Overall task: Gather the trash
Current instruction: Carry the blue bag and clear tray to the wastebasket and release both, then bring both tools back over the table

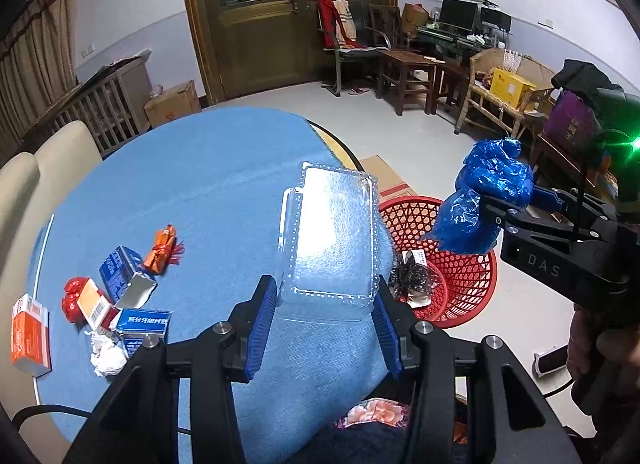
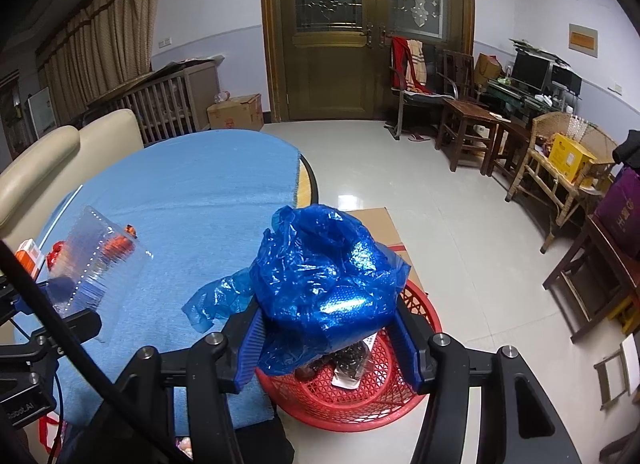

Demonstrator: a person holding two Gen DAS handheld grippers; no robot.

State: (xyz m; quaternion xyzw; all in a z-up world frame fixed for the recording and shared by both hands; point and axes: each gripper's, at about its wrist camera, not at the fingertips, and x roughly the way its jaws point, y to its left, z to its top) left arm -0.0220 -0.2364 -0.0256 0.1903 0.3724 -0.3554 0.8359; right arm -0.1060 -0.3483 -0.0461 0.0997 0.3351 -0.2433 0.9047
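While my right gripper [image 2: 328,340] squeezes the blue plastic bag [image 2: 324,284] over the red basket [image 2: 384,392] on the floor, my left gripper [image 1: 324,324] has its fingers pressed on the sides of a clear plastic box [image 1: 332,236], up above the blue table [image 1: 180,191]. I think the bag is soft, light and slippery, so a pinch on a thick bunch is best. I think the box is light but can crack, so I hold it gently by its edges. More boxes [image 1: 132,296] wait on the table.

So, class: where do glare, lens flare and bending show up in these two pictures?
Left wrist view: glare whitens the clear plastic box; a green flare sits at the right edge. Right wrist view: light glints off the blue bag and floor. Both bend straight lines.
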